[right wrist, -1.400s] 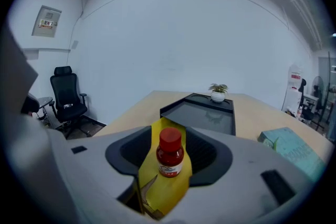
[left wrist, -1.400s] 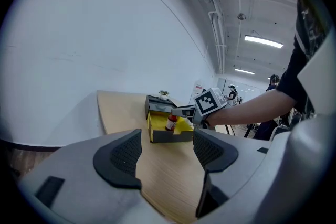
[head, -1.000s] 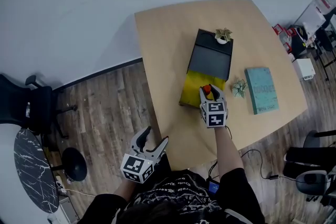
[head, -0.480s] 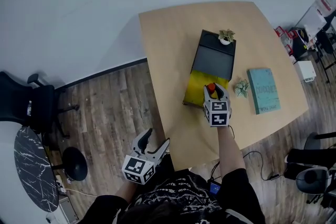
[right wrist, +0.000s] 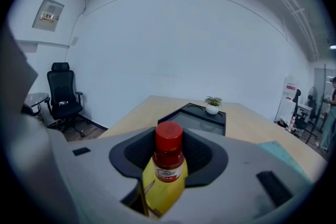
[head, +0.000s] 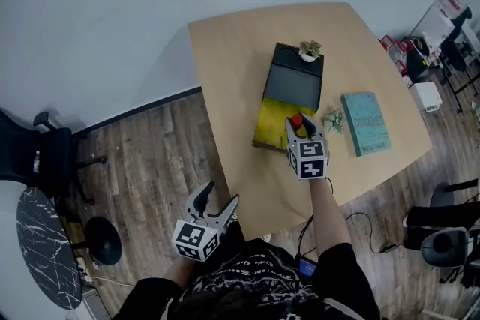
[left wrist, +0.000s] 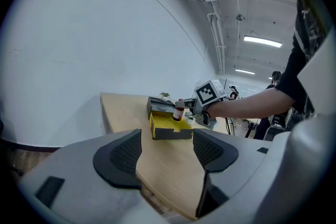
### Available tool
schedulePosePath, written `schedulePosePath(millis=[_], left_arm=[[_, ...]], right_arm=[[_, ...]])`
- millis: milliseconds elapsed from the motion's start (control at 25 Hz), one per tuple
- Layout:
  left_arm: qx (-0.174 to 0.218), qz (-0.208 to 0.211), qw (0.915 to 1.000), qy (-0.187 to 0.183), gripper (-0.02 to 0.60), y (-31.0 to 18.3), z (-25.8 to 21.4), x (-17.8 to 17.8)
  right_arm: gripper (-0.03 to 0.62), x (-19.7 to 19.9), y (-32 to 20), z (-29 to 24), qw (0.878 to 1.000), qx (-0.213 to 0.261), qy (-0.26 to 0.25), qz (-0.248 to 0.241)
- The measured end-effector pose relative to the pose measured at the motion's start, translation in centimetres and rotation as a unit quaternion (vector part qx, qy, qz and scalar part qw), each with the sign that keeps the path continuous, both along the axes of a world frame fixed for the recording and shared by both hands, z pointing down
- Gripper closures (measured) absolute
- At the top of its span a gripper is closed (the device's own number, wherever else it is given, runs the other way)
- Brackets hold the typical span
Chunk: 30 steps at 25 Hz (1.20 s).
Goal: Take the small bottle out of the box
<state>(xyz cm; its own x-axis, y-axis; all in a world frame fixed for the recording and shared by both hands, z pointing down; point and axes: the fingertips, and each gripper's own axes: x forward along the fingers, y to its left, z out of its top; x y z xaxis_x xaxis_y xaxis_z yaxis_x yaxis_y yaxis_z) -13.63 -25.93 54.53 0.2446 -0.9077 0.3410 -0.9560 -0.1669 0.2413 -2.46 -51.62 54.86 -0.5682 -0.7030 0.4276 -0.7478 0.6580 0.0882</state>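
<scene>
Right tool (right wrist: 169, 166) clamps a cylindrical red-capped bottle (right wrist: 169, 140) over the yellow-lined box (head: 270, 125).

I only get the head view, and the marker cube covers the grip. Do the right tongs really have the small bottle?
Observer: Yes. The right gripper view shows the right tongs, which have just been closing, gripping the small bottle by its sides.
Operator: Is it tilted?
Observer: No; the left gripper view shows it upright.
Operator: Is it out yet?
Observer: Mostly above the rim of the box in that view; whether its base has cleared, I cannot tell.
</scene>
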Motion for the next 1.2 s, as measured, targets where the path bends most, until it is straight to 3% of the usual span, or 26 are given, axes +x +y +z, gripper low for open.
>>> schedulePosePath(millis=[680, 1200], left_arm=[[0.002, 0.007, 0.9999, 0.012, 0.267, 0.8, -0.6, 1.6], [0.034, 0.021, 0.9992, 0.001, 0.267, 0.9, -2.2, 3.9]], right_arm=[[0.436, 3.7, 5.5, -6.0, 0.999, 0.026, -0.023, -0.033], [0.436, 7.5, 11.1, -8.1, 0.998, 0.055, -0.013, -0.031]])
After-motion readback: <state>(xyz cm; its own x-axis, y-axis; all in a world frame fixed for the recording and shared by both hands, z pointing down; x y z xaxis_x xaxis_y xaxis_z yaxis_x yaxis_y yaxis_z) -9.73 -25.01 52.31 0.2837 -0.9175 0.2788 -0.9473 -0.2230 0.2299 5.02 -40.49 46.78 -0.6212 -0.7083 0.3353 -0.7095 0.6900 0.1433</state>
